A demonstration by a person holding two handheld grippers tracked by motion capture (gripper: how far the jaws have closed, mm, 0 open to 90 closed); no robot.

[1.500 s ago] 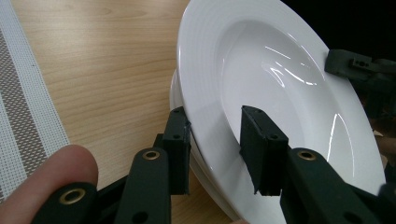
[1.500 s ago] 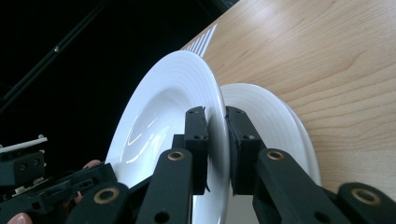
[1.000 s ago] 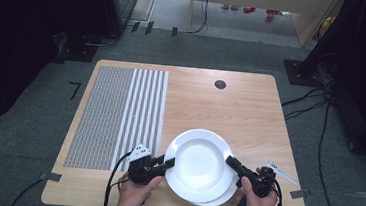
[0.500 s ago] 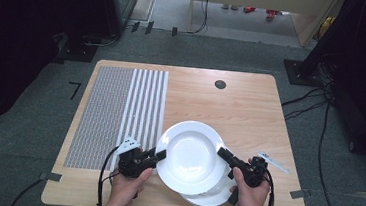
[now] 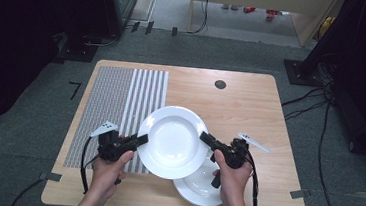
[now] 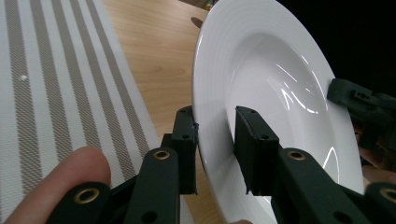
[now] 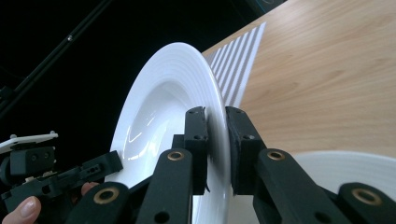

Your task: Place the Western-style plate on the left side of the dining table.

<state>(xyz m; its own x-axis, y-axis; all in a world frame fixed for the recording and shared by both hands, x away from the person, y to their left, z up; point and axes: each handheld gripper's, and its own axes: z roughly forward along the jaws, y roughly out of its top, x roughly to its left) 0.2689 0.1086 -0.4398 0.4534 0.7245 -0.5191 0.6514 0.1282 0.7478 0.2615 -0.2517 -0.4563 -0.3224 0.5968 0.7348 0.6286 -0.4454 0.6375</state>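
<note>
Grippers, left (image 5: 140, 140) and right (image 5: 207, 139), clamp opposite rims of the rigid, glossy, breakable soup plate (image 5: 173, 142) near the table's front edge.

A plate (image 5: 173, 142) hangs above the near middle of a table (image 5: 250, 109), the left gripper (image 5: 140, 140) at its left rim and the right gripper (image 5: 206, 138) at its right. A second plate (image 5: 197, 189) lies on the table below, toward the near right. A striped mat (image 5: 121, 95) covers the table's left part; a round hole (image 5: 220, 84) sits at the far edge.
</note>
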